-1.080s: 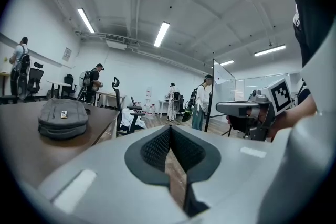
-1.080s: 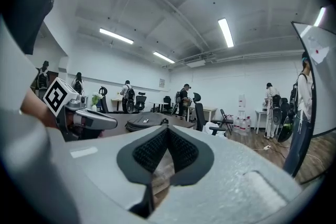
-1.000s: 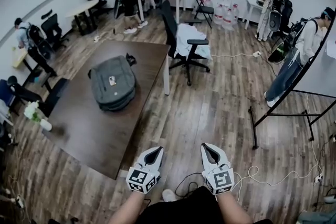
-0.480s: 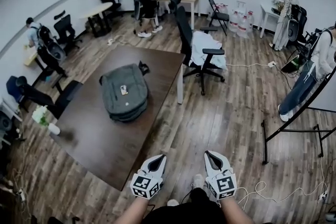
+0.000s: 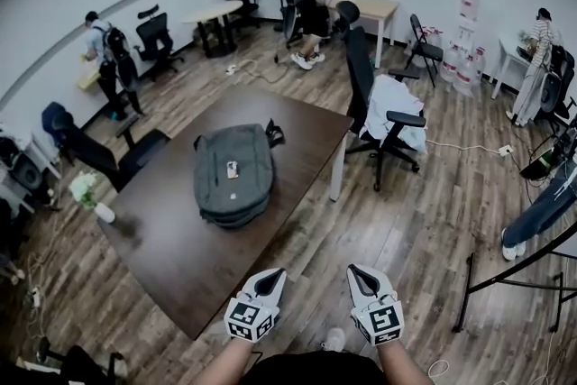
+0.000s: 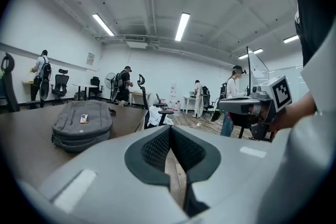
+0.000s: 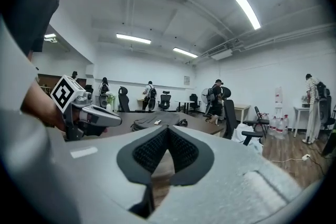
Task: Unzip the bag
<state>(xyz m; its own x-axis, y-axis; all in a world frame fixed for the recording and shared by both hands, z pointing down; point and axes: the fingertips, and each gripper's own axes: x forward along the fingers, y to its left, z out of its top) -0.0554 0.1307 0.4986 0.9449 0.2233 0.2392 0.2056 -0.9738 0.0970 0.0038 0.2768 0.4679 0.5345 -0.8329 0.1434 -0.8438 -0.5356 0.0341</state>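
A grey backpack [image 5: 233,174] lies flat on the dark brown table [image 5: 171,239], a small tag on its top face. The left gripper view shows the backpack [image 6: 82,125] ahead and to the left; in the right gripper view the backpack [image 7: 155,124] sits far off on the table. My left gripper [image 5: 270,274] and right gripper [image 5: 360,270] hang side by side over the floor near the table's front corner, well short of the bag. Both are shut with nothing between their jaws.
A black office chair [image 5: 379,117] draped with a white cloth stands at the table's right side. A small plant in a white pot [image 5: 95,198] sits on the table's left edge. Several people stand around the room. A dark stand [image 5: 518,270] is on the right.
The view has shifted so the table and backpack now lie closer and more central. Both grippers stay shut, side by side at the bottom of the head view.
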